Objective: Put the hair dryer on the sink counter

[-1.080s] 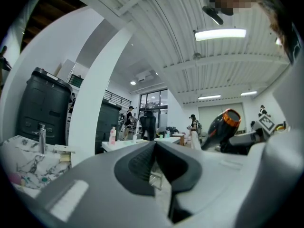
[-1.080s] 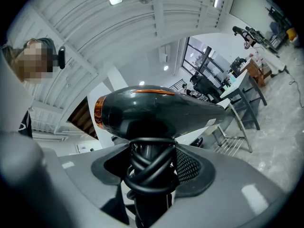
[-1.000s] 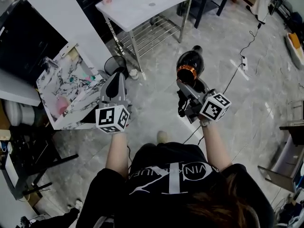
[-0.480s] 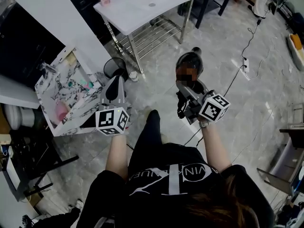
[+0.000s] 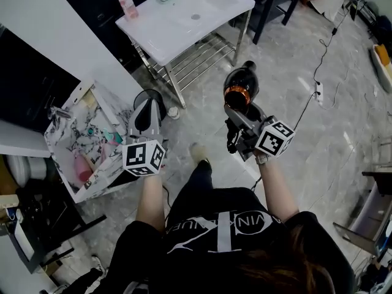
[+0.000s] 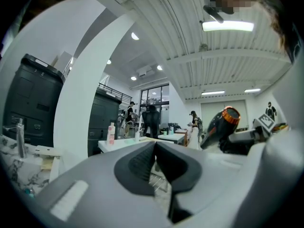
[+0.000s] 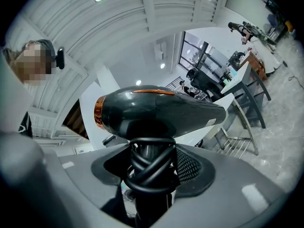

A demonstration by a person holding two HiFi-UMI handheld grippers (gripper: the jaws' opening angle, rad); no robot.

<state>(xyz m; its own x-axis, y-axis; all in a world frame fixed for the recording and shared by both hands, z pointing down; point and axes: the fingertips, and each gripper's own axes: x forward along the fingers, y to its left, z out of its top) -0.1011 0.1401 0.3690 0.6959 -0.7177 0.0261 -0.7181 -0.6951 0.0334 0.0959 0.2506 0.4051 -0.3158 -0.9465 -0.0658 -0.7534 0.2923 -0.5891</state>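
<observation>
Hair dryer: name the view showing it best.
Right gripper view: the hair dryer fills the frame, handle clamped in the right gripper. Head view shows it small from above; left gripper view, small at right.

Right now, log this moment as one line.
right gripper: shut on hair dryer handle | left gripper: shut, empty | sink counter: ahead, hair dryer not yet on it

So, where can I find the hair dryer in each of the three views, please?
Head view: the hair dryer is just right of centre, over the floor.
Left gripper view: it is at the right side, orange ring pointing up.
Right gripper view: it fills the centre.
Shared landmark: the white sink counter, top centre in the head view, low and left of centre in the left gripper view, behind the dryer at the right in the right gripper view.
</observation>
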